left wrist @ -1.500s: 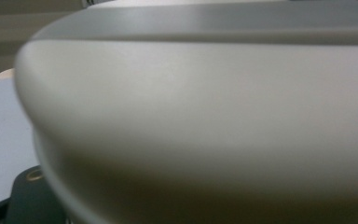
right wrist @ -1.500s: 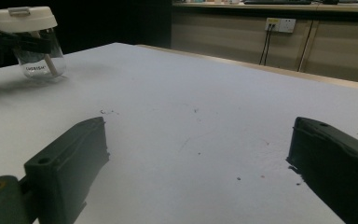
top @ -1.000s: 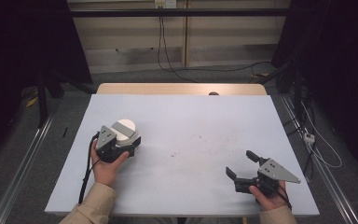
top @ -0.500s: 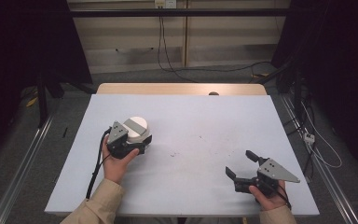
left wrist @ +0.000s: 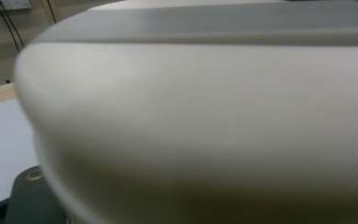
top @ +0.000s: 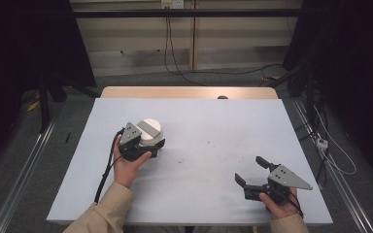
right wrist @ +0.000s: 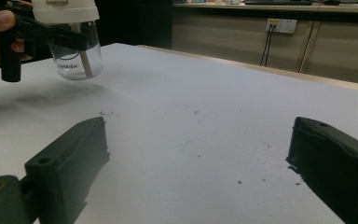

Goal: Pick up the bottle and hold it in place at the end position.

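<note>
A: What is held between the left jaws?

B: A clear plastic jar with a white domed lid and a grey band across its top [top: 150, 131] is clamped between the jaws of the left gripper [top: 143, 145]. In the right gripper view the jar [right wrist: 73, 44] is seen lifted clear of the white table top [right wrist: 191, 116], with a shadow cast below it; a thin stick is seen inside and small lettering is printed on the clear wall. The lettering cannot be read with certainty.

A: What is recorded from the left gripper's own camera?

B: The white lid [left wrist: 205, 121] is pressed close to the lens and is blurred. One black jaw is partly seen at the lower left corner.

A: And the right jaws?

B: They are spread wide and nothing is held between them. The right gripper [top: 252, 171] is kept low over the near right part of the table [top: 213, 126], well apart from the jar. In the right gripper view, bare table surface with a few small dark specks [right wrist: 238, 181] lies between the two jaws, and the jar is placed far ahead and to the left of the left-hand jaw.

A: Hands?

B: The left hand [top: 128, 162] is wrapped round the left gripper's grip; the right hand [top: 282, 206] is closed round the right one.
</note>
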`<action>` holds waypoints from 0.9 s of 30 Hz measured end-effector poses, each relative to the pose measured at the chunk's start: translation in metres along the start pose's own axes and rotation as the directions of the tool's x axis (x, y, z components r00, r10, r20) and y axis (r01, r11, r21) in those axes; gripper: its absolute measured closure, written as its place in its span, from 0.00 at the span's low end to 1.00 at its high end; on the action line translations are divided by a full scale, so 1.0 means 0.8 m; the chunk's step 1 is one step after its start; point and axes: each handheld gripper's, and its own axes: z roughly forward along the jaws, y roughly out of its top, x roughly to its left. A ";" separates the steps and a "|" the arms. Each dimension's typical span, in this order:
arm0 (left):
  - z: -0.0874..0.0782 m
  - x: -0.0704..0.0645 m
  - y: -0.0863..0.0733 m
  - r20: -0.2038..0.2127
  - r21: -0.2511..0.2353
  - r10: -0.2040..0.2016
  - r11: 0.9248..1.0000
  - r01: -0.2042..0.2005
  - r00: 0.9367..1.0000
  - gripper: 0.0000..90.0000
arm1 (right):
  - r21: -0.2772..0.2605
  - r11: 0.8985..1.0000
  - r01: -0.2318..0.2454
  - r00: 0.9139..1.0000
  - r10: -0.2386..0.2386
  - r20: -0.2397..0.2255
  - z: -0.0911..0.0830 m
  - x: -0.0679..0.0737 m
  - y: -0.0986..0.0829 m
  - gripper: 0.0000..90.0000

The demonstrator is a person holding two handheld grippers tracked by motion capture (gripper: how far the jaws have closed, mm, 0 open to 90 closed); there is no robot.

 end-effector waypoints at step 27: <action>0.035 -0.003 0.013 0.021 0.020 -0.002 1.000 0.002 1.000 0.20 | -0.001 1.000 0.000 1.000 0.000 -0.005 0.000 -0.001 -0.001 0.04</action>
